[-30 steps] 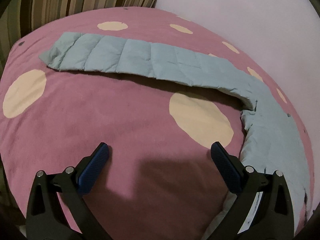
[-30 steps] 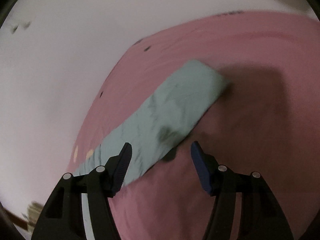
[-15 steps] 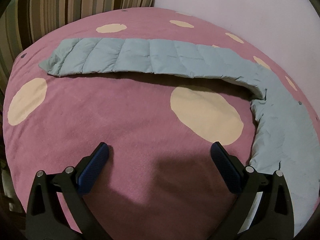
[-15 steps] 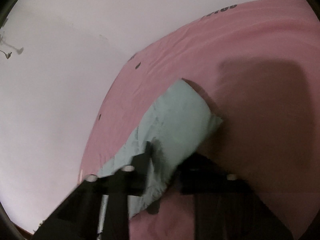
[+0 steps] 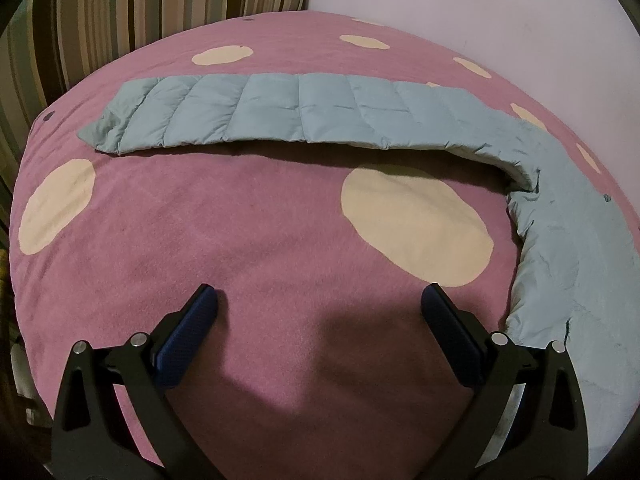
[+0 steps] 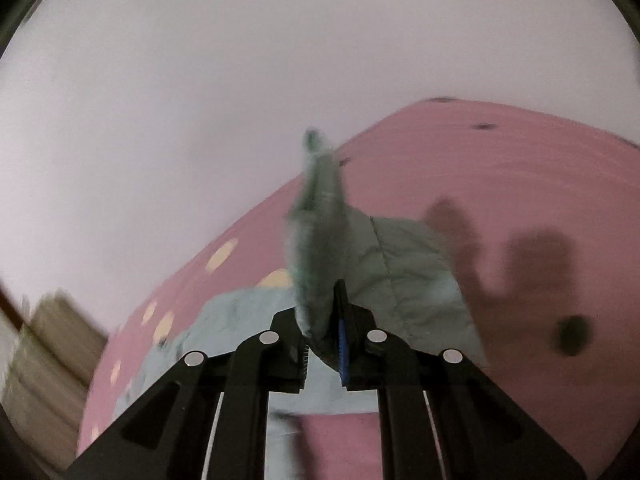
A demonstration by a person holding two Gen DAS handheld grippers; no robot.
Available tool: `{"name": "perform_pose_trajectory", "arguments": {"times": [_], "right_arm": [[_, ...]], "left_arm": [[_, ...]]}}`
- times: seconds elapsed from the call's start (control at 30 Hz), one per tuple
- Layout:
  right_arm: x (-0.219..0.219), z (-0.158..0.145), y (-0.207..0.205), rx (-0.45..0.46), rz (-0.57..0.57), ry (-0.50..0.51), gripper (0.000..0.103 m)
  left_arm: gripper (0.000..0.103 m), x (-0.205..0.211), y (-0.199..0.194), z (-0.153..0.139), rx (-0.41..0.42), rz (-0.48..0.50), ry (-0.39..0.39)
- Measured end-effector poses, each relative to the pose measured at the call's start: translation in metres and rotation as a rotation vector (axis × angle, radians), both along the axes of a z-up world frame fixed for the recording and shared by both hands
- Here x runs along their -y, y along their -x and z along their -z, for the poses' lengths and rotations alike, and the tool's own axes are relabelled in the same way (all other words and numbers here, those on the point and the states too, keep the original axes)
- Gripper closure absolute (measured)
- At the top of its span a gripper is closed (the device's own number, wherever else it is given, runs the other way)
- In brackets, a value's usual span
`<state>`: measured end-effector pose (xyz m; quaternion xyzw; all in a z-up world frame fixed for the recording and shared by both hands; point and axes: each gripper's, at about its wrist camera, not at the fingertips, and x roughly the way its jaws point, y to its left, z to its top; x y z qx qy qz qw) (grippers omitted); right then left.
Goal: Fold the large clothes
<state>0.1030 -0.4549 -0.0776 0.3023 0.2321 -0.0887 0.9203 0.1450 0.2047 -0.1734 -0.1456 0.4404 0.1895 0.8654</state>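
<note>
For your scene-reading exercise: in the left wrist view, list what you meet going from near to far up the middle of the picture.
Open left gripper → pink spotted blanket → quilted pale blue garment lying across it → more blanket → striped cushion at the far left and white wall at the far right.

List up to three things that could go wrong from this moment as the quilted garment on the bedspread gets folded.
1. The right gripper is shut on only a narrow bunch of the pale blue garment; the slippery fabric may pull free.
2. The left gripper is open over bare bedspread, so nothing anchors the long quilted section, and the whole piece may drag instead of folding.
3. The bunched bend could set a crooked crease.
</note>
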Motion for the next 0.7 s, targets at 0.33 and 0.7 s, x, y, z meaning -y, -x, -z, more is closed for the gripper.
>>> {"name": "perform_pose_trajectory", "arguments": {"times": [0.33, 0.7], "right_arm": [[-0.197, 0.004, -0.107, -0.082, -0.377, 0.120, 0.092], [-0.320, 0.052, -0.159, -0.257, -0.598, 0.239, 0.092]], "left_arm": [[0.002, -0.001, 0.001, 0.002, 0.007, 0.002, 0.009], [0.002, -0.001, 0.001, 0.002, 0.004, 0.003, 0.005]]}}
